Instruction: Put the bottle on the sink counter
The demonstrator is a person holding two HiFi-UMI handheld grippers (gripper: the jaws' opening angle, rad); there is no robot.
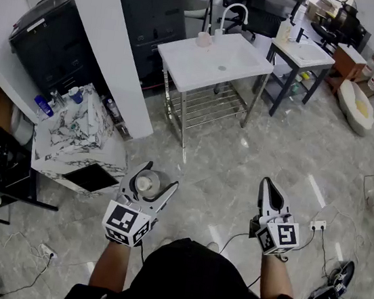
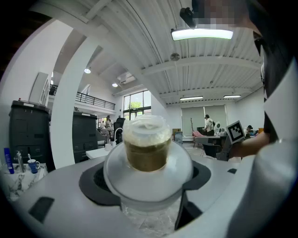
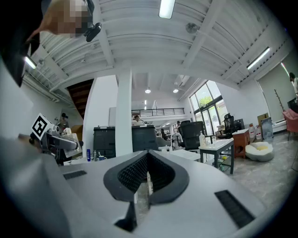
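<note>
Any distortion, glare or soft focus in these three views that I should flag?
Left gripper view: strong fisheye, dark corners, the bottle close and slightly soft, ceiling light blown out. Right gripper view: same fisheye bending. Head view: sharp, light streaks on the glossy floor.

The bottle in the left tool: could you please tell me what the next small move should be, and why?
Probably carry it forward toward the sink counter. The left tool is shut on the bottle, held above the floor, and the counter stands well ahead with bare surface free. The right tool is shut and empty.
</note>
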